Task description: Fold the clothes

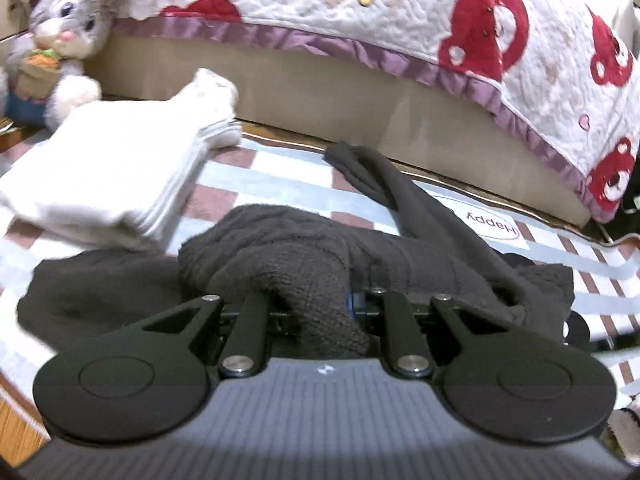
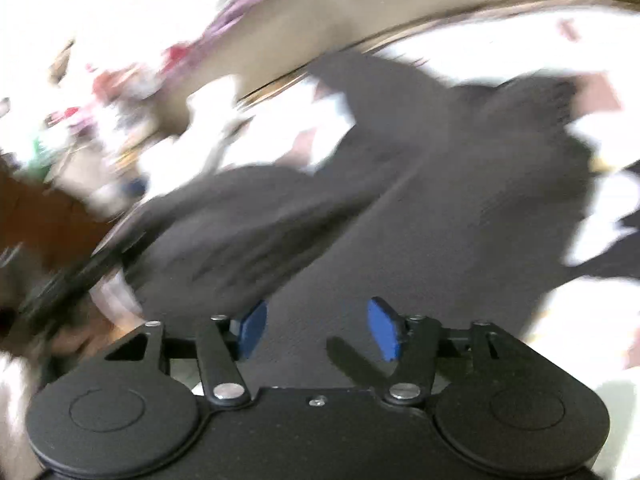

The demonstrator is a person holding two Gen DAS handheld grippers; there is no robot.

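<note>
A dark grey knit garment (image 1: 280, 248) lies crumpled on a checked pink, white and blue sheet (image 1: 280, 176). One long part of it trails toward the back. My left gripper (image 1: 316, 308) is shut on a bunched fold of this garment, which hides most of the fingers; only a sliver of blue pad (image 1: 349, 304) shows. The right wrist view is badly blurred. In it my right gripper (image 2: 318, 330) stands open just over the same dark garment (image 2: 400, 200), blue pads (image 2: 252, 332) well apart, nothing pinched between them.
A stack of folded white clothes (image 1: 120, 172) sits at the left on the sheet. Behind it stands a grey plush rabbit (image 1: 68, 40). A white quilt with red bears (image 1: 400, 20) hangs over the bed edge at the back. Wooden floor (image 1: 16, 432) shows bottom left.
</note>
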